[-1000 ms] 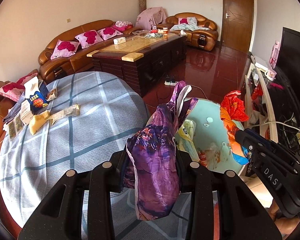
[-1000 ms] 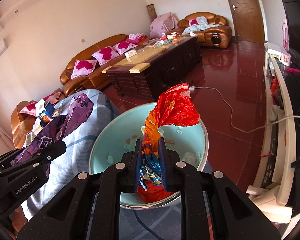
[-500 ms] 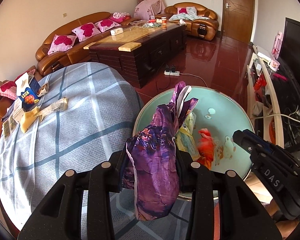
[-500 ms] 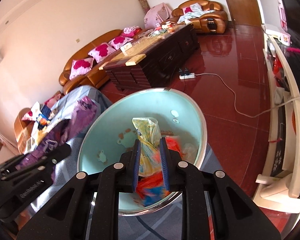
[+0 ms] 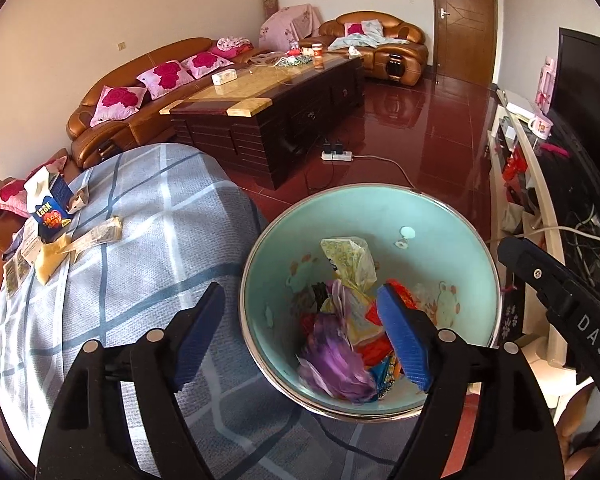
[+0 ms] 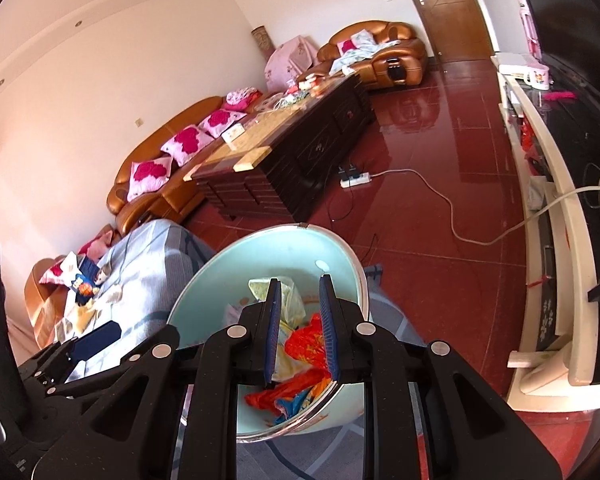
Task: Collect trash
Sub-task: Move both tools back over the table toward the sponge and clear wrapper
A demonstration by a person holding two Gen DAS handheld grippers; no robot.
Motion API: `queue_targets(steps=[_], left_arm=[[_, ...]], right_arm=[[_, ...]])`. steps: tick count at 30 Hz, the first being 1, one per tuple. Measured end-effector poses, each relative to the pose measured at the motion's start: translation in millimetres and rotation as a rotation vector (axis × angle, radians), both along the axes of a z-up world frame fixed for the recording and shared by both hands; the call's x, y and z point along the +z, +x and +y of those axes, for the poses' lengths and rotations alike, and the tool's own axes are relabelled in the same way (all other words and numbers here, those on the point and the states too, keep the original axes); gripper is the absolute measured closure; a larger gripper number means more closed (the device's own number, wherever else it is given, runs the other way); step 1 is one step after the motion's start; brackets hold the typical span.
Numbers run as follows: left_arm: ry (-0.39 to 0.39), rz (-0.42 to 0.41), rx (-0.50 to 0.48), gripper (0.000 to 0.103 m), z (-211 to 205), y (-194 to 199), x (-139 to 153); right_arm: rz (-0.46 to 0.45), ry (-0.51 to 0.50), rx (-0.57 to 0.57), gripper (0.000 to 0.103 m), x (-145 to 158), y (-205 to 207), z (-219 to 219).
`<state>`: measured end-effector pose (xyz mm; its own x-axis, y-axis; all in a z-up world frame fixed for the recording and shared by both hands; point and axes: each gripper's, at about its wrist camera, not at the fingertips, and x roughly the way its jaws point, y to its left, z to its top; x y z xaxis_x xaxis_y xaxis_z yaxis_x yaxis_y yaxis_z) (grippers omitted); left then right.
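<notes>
Left claw [image 5: 300,332]: jaws have just been opening and stand wide apart, nothing between them. The purple wrapper [image 5: 336,364] lies in the teal bin [image 5: 452,216] among other wrappers. Right claw [image 6: 300,330]: jaws narrowly apart, empty, above the red wrapper [image 6: 304,344] in the bin.

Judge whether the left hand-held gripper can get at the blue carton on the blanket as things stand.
Probably yes: the left hand-held gripper is open and empty, and the blanket before the blue carton lies bare.
</notes>
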<state>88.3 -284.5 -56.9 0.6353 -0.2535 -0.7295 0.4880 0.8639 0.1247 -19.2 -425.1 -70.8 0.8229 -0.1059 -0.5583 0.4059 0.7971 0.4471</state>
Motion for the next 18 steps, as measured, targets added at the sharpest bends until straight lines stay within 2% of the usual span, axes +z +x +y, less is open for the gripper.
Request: queue_targets(steps=[2,4,6,10,18], left_arm=[[-0.015,-0.021,0.016,0.016,5,-3,5],[-0.02,-0.038,0.014,0.013,9,-5,10],[-0.022,-0.055,0.02,0.007,14,-8,14],[-0.023,-0.061,0.035,0.006,32,-9,17],[-0.006,-0.034,0.11,0.006,97,-4,7]], right_arm=[[-0.004,-0.001,-0.005,0.081,2,0,1],[-0.009,-0.004,-0.01,0.076,4,-1,3],[-0.017,-0.008,-0.012,0.071,7,0,7],[-0.03,-0.033,0.008,0.064,15,-1,18],[0.003,-0.076,0.081,0.063,15,13,48]])
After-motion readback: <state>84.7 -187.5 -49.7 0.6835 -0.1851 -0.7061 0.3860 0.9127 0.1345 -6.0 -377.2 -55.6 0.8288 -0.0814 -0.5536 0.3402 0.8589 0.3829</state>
